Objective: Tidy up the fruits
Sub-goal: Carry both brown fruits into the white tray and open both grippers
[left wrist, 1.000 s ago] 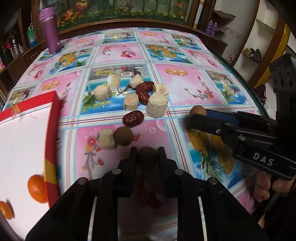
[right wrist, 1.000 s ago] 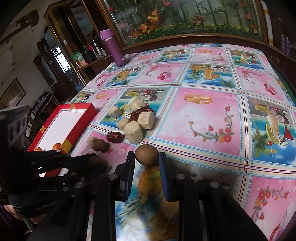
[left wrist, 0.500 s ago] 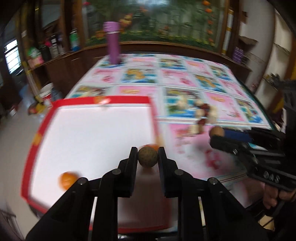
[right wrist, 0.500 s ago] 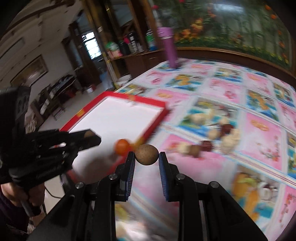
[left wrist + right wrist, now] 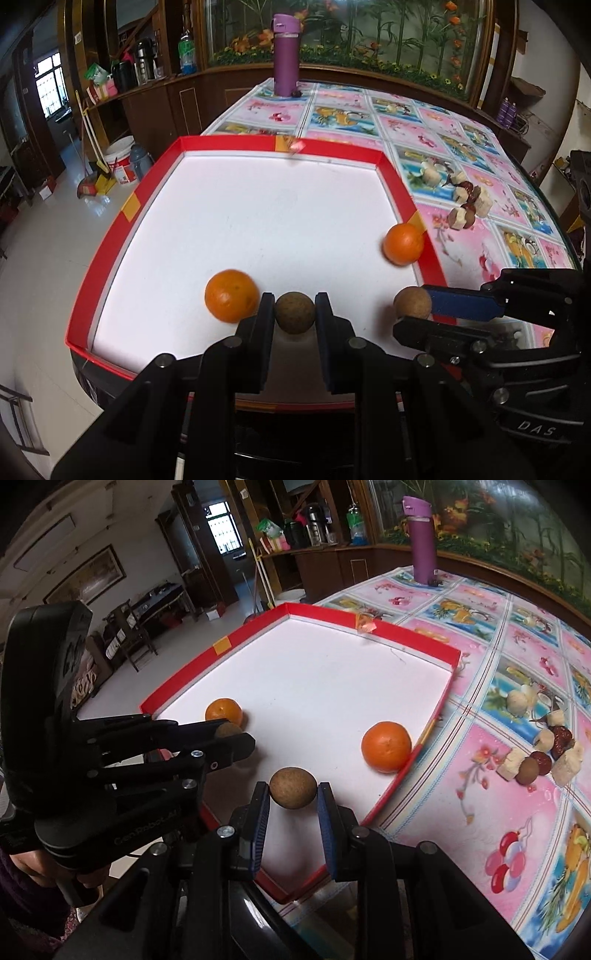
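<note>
My left gripper [image 5: 294, 314] is shut on a brown longan [image 5: 294, 313] and holds it over the near edge of the red-rimmed white tray [image 5: 122, 218]. My right gripper [image 5: 293, 792] is shut on a second longan [image 5: 293, 787] over the same tray [image 5: 436, 716]; it shows at the right in the left wrist view [image 5: 412, 303]. Two oranges lie in the tray, one near the left gripper [image 5: 231, 301] and one against the right wall [image 5: 403, 244]. More fruit pieces [image 5: 467, 206] lie in a cluster on the tablecloth.
A purple bottle [image 5: 285, 61] stands at the table's far end. The cluster holds red dates, pale chunks and another longan [image 5: 528, 770]. The tray's left rim overhangs the table edge, with floor, a bucket and brooms below.
Both grippers have swung left from the fruit cluster to the tray, each carrying its longan. The tray's two oranges now lie close in front.
</note>
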Available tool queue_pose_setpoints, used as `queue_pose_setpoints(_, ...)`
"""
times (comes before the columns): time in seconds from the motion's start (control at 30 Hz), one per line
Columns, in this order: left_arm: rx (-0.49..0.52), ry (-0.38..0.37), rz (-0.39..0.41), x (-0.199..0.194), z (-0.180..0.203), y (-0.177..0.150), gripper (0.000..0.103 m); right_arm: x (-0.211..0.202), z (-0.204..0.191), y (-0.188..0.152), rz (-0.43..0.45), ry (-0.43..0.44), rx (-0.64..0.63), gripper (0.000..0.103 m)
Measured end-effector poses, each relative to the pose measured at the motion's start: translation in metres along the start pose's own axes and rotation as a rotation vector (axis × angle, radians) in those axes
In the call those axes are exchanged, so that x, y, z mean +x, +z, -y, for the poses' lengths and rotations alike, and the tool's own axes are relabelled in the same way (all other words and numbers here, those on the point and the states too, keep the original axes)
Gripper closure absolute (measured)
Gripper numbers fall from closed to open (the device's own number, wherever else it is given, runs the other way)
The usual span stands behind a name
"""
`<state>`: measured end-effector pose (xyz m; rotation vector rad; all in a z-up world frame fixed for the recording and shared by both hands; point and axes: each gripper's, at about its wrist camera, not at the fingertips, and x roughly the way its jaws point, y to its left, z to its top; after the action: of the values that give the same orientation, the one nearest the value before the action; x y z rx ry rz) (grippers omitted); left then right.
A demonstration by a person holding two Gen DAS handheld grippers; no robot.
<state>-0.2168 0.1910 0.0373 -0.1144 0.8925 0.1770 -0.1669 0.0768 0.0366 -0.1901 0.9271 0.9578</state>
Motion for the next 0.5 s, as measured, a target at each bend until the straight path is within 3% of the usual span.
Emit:
queue_pose_setpoints(0.33,-0.059,0.065,0.084,-0.024,-0.044,0.016,0.079,0.026,-0.006,0.023,-0.023,-0.006,0.005,0.078)
queue_pose_setpoints(0.5,-0.073,0.070,0.052,-0.022,-0.054,0.010,0.079,0.034,-0.008,0.017,-0.050,-0.009,0.018,0.078)
